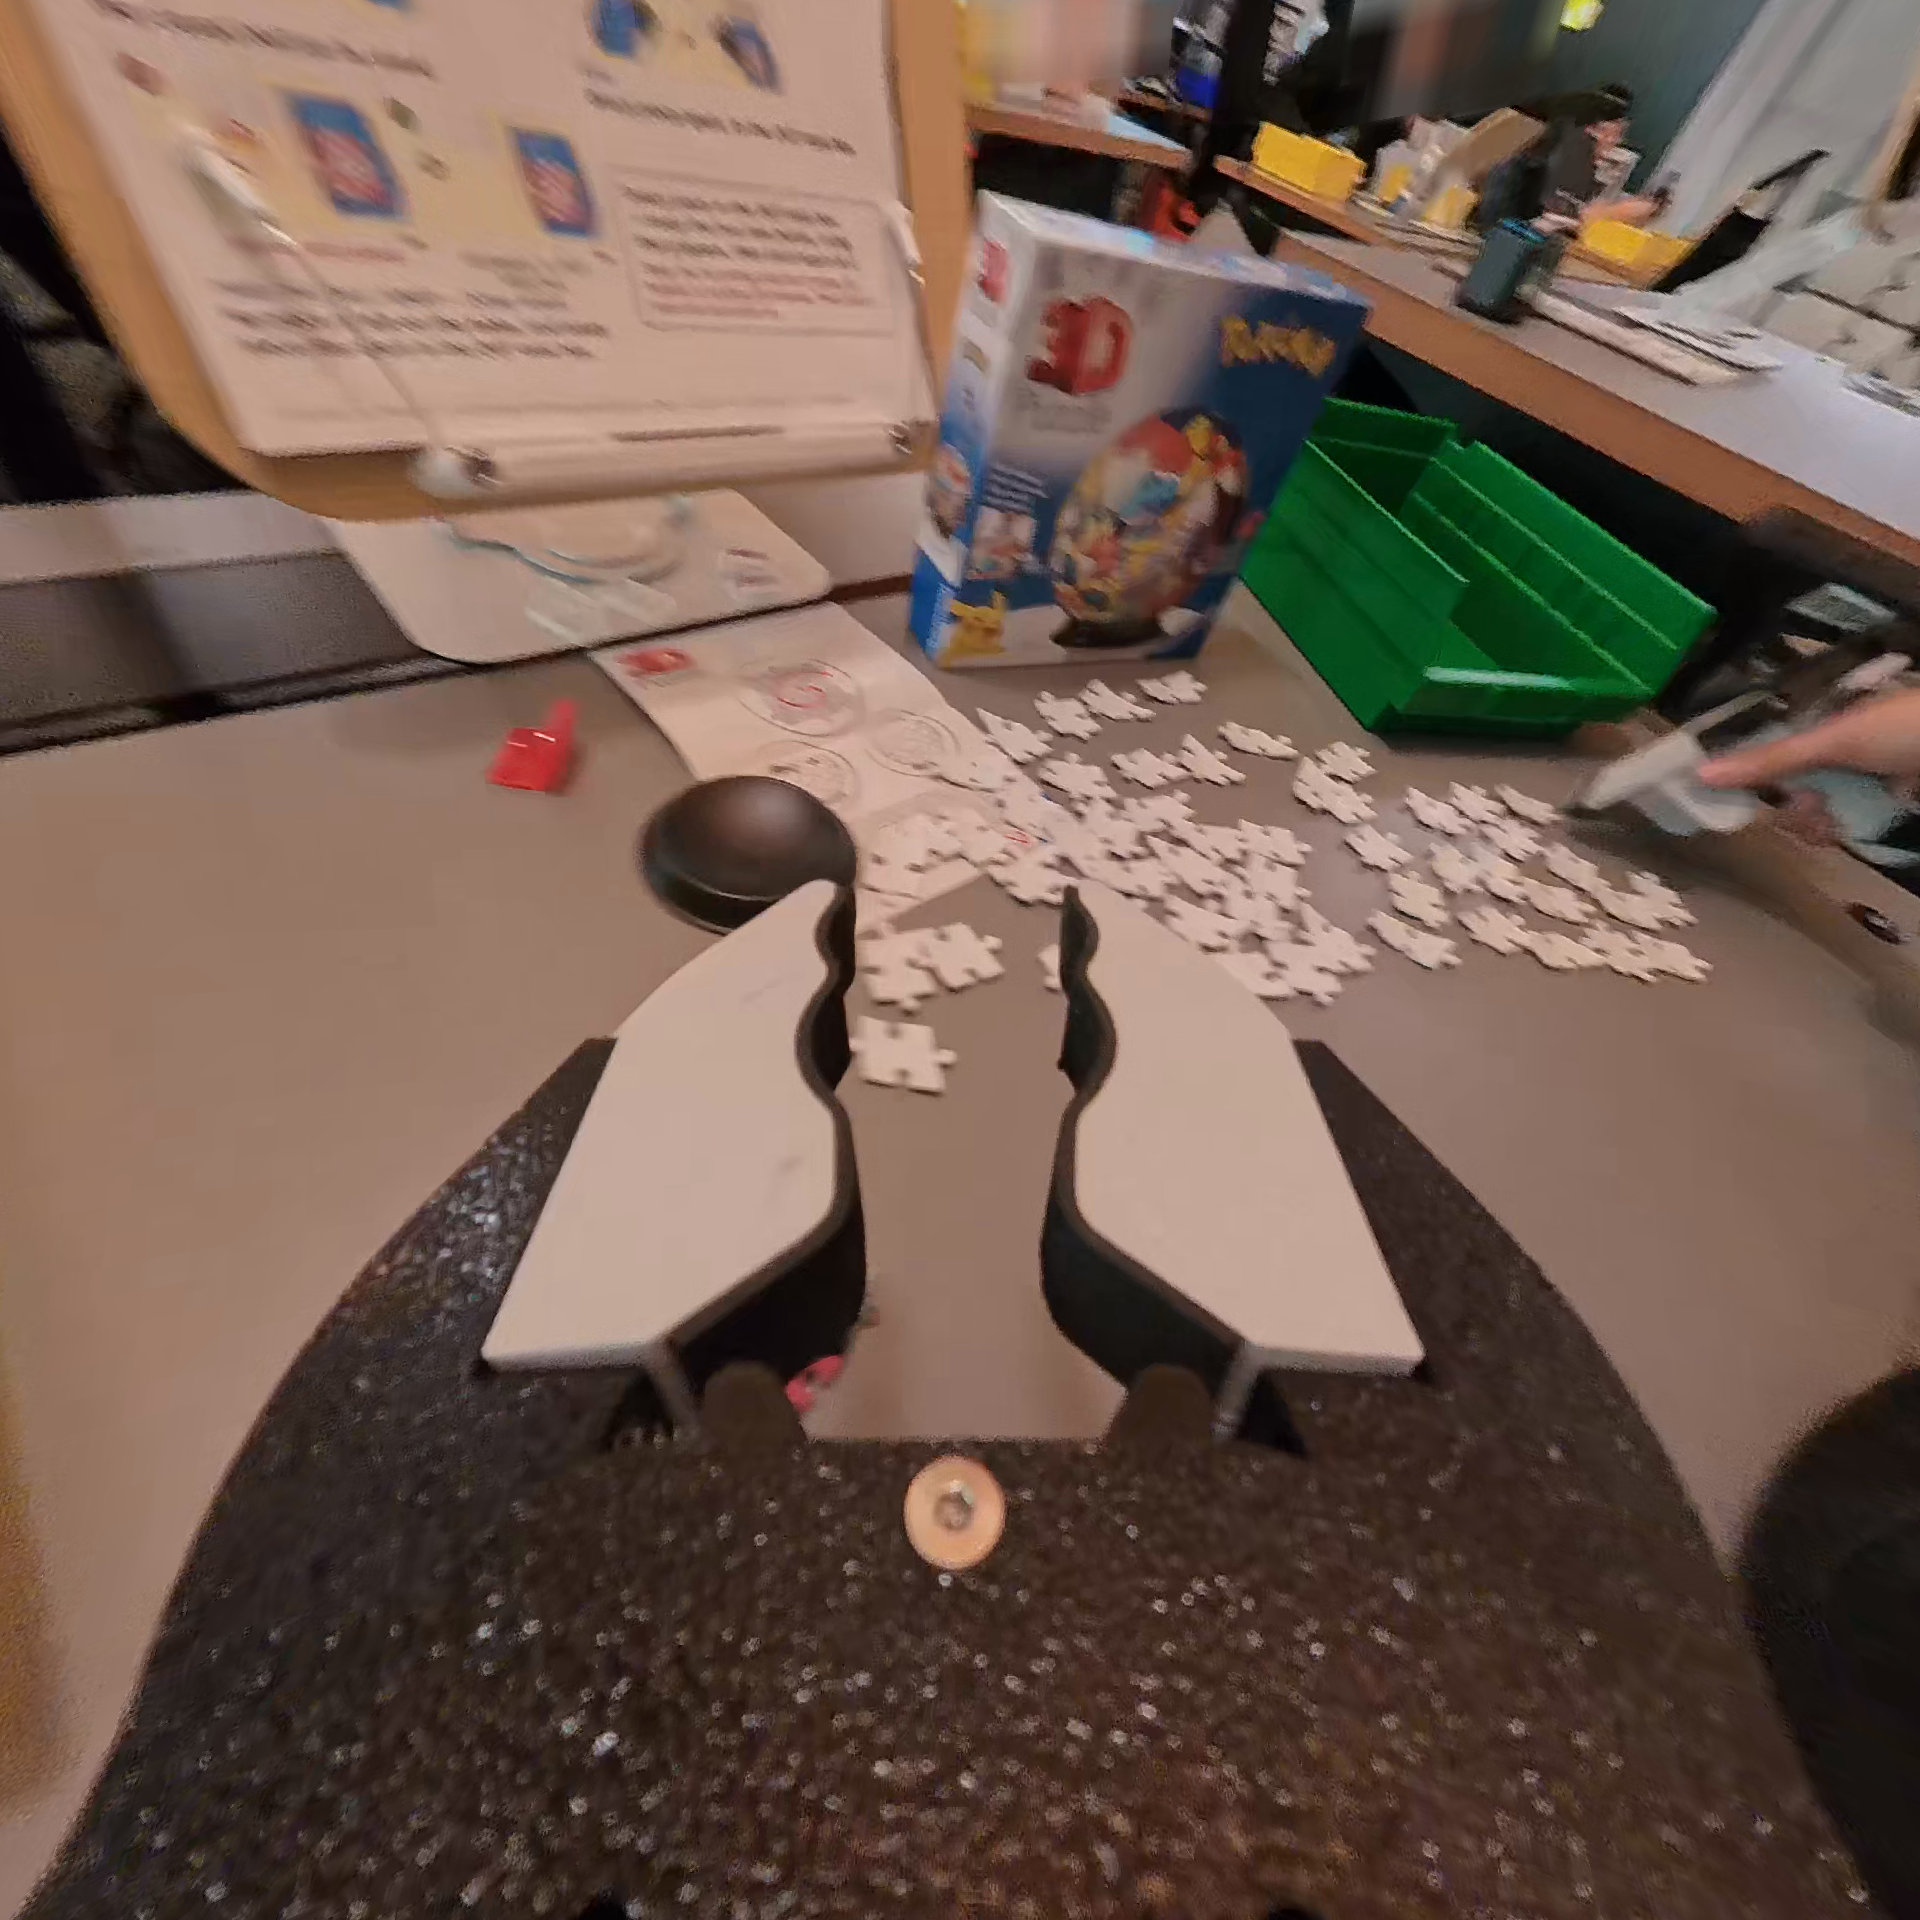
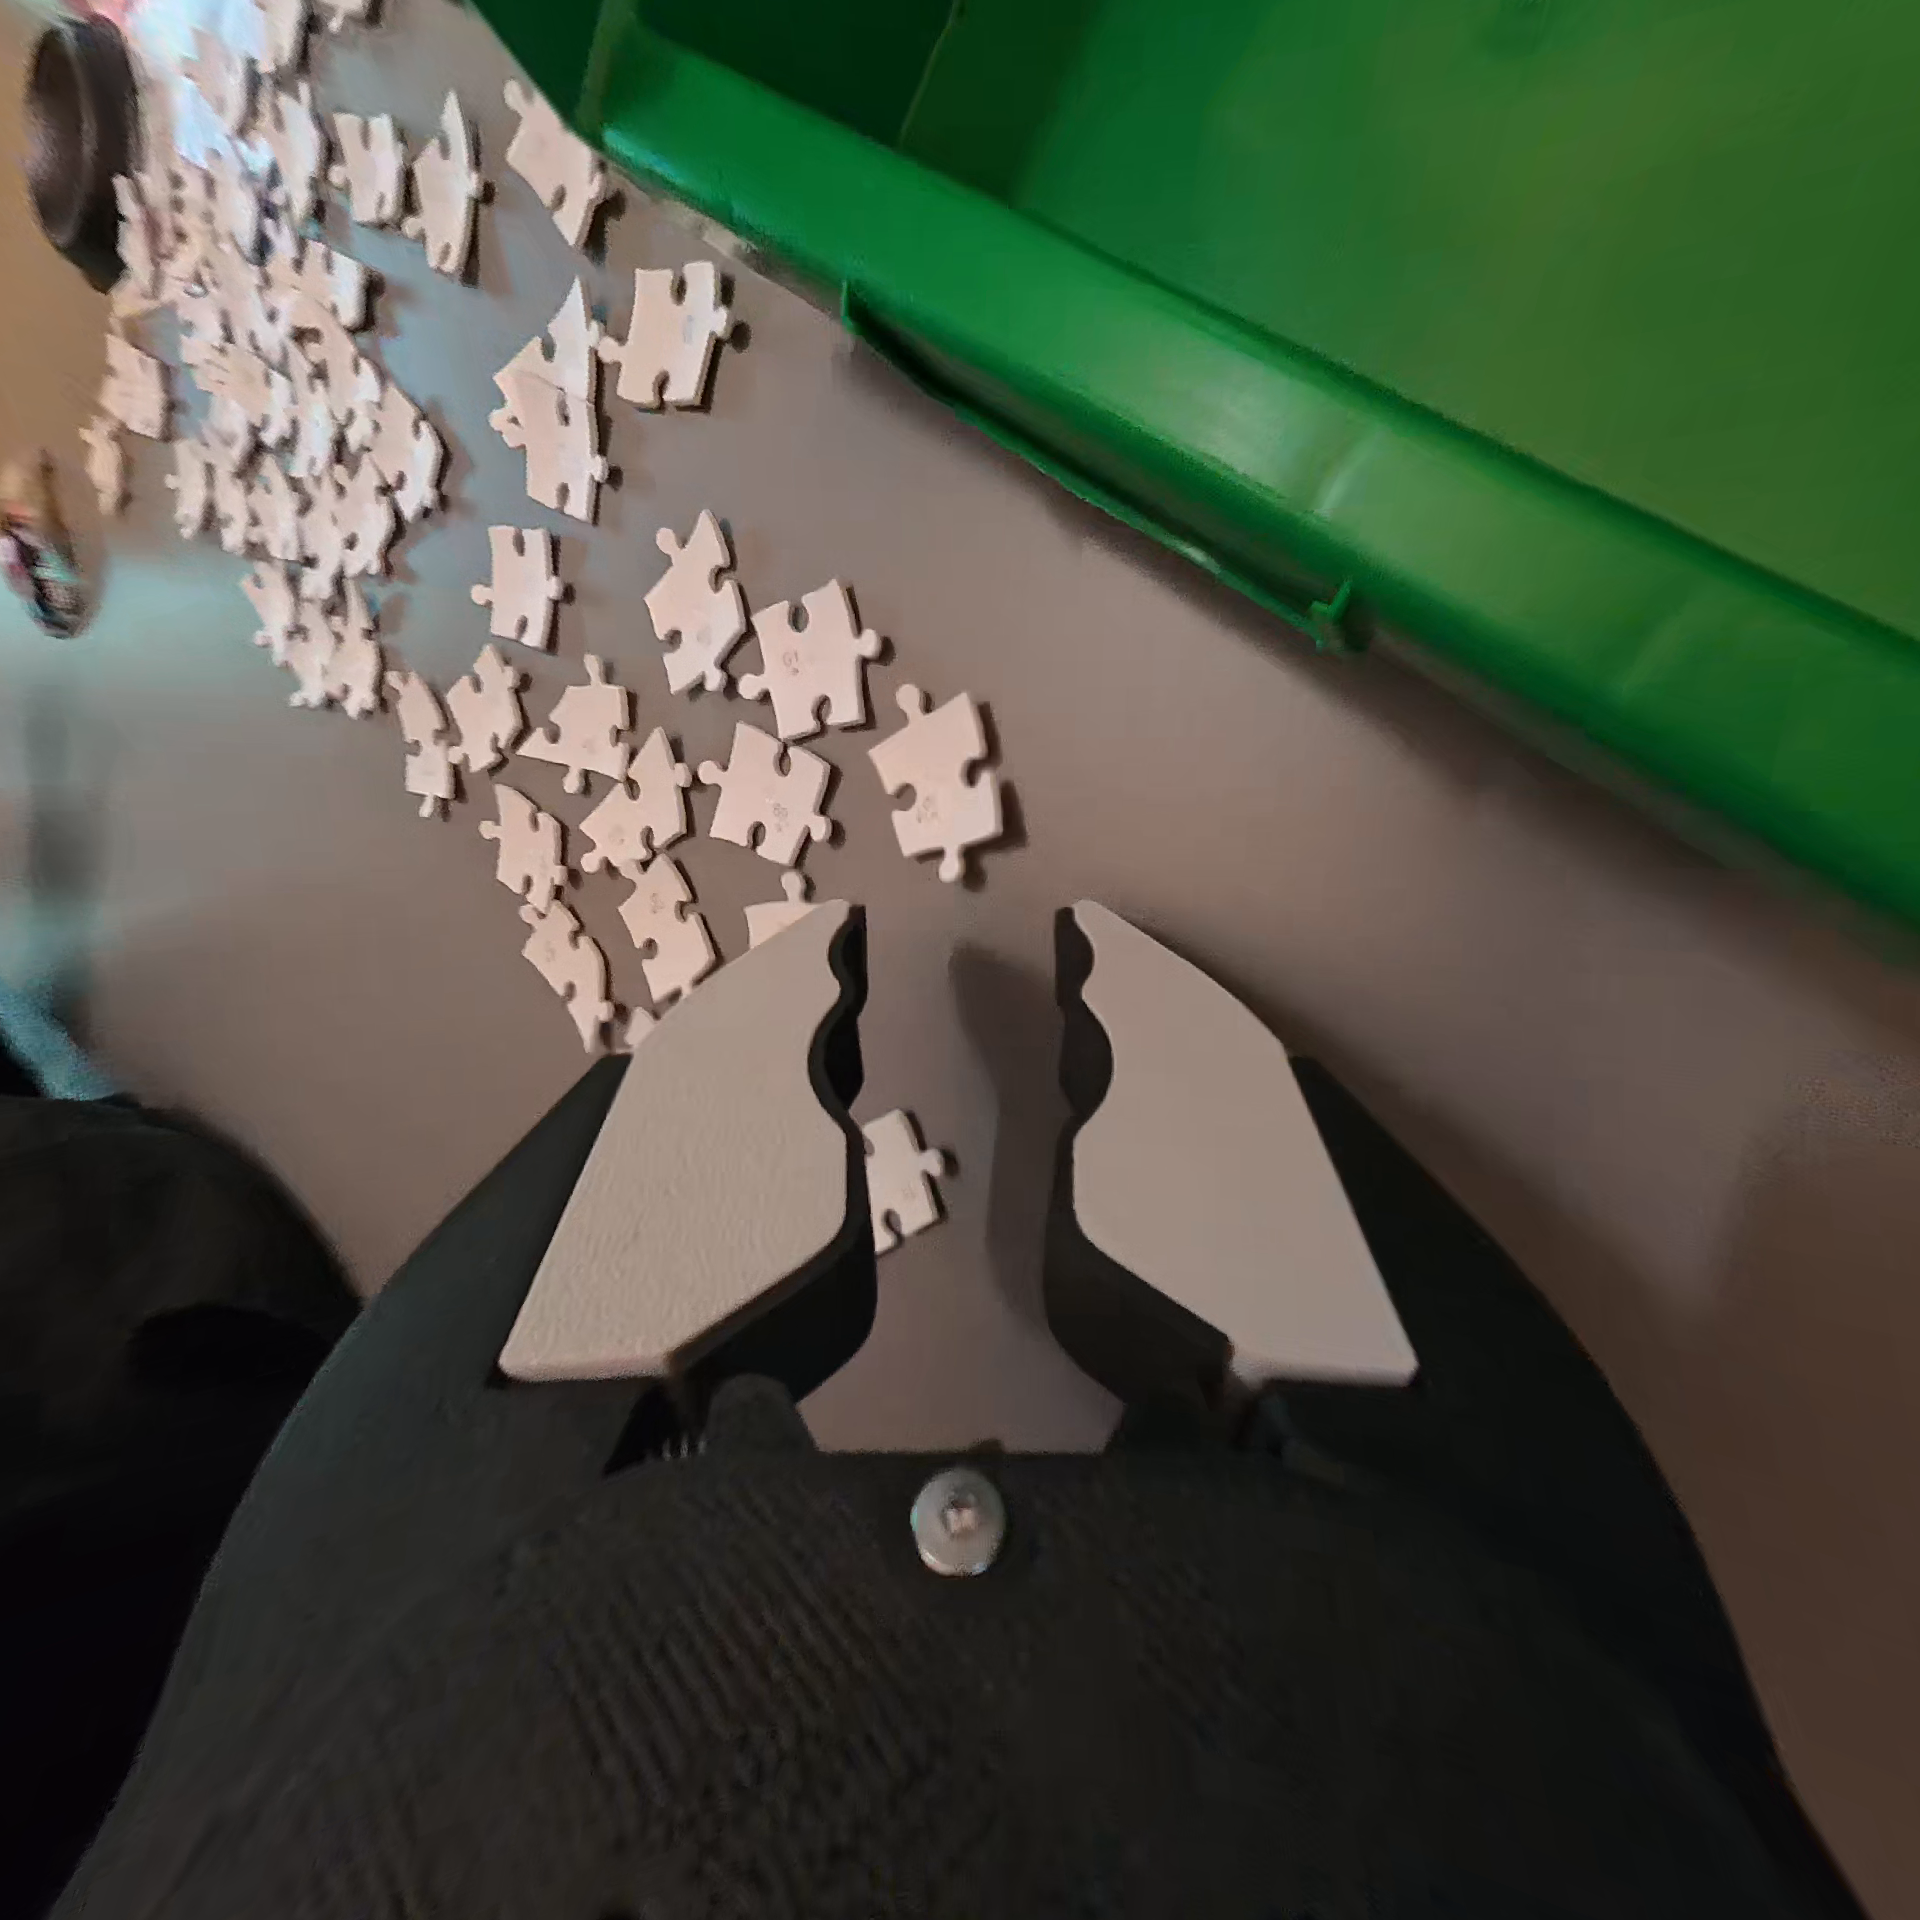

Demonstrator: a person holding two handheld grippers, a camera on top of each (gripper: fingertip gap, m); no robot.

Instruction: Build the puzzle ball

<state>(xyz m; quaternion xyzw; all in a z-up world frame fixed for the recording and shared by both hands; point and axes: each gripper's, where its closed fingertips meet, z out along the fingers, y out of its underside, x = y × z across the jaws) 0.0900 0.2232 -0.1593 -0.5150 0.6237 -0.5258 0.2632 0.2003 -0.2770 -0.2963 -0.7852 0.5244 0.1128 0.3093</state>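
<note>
While no two pieces are yet joined, we log the scene as follows.

Table: we see a grey table (image 1: 312, 935) carrying all the task's things.

Puzzle pieces: we count a loose scatter of white pieces (image 1: 1247, 862), all showing plain white faces, spread from the middle of the table toward its right side; none looks assembled.

Black stand: a dark round stand (image 1: 743, 847) sits at the left edge of the scatter, with nothing on it.

Puzzle box: the printed box (image 1: 1122, 447) stands upright behind the pieces, with a paper sheet (image 1: 790, 707) lying flat beside it.

Green bin: a green bin (image 2: 1351, 312) sits just beyond the scatter's far right edge.

Red block: a small red block (image 1: 535, 748) lies apart, left of the sheet.

Left tool: our left tool (image 1: 961, 925) is spread and holds nothing; it hangs over the near edge of the scatter, with a single piece (image 1: 902, 1055) visible between its fingers.

Right tool: our right tool (image 2: 958, 940) is spread and holds nothing; it is low over the table near the bin, with one stray piece (image 2: 906, 1179) lying partly under its left finger.

Step in hand: we judge this the very start, choosing a first piece.

Next move: we expect a flat piece to need a low, edge-on pinch, since it offers little to grip.
</note>
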